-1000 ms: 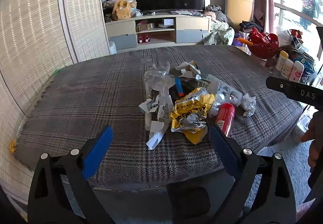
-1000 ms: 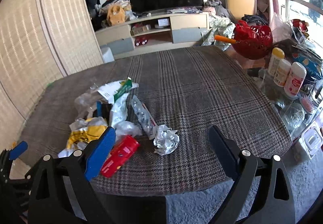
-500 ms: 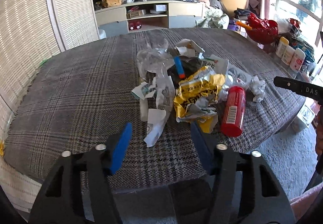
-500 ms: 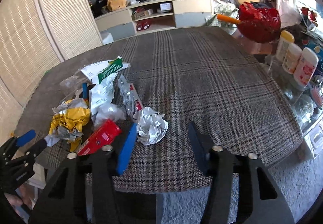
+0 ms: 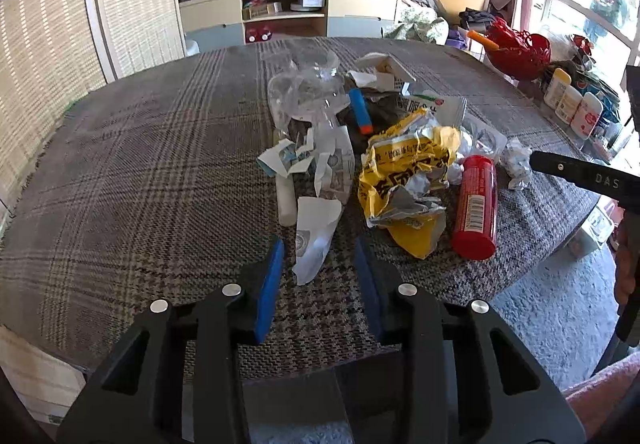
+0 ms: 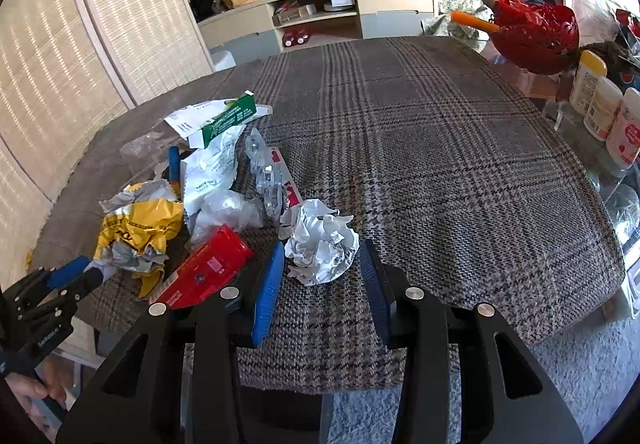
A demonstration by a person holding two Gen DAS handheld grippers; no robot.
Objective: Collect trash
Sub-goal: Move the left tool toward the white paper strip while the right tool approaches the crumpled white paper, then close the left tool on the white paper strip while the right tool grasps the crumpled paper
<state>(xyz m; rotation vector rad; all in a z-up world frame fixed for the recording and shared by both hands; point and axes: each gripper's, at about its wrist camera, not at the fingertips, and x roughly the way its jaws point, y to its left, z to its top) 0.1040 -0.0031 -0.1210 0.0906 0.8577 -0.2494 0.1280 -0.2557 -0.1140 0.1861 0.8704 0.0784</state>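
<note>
**A:** Starting at the left, why is the left gripper (image 5: 318,264) held so low at the table's (image 5: 132,172) near edge?

**B:** Its jaws are spread, holding nothing, and the tip of a torn paper strip (image 5: 316,240) lies just between the fingertips. That lines it up, I'd judge, to take the nearest scrap first.

**A:** And the rest of the trash?

**B:** Heaped in the middle of the checked cloth: clear plastic (image 5: 308,92) at the back, a blue tube (image 5: 360,110), then a crumpled yellow wrapper (image 5: 404,172), with a red can (image 5: 476,204) lying on its side to the right of it.

**A:** Further right?

**B:** A crumpled paper ball (image 6: 322,244) sits at the heap's right end. The right gripper (image 6: 323,264) has its jaws parted on either side of it, not yet touching as far as I can tell.

**A:** Why one gripper at each end?

**B:** Probably so neither crosses the other. I see no bin in either view.
</note>
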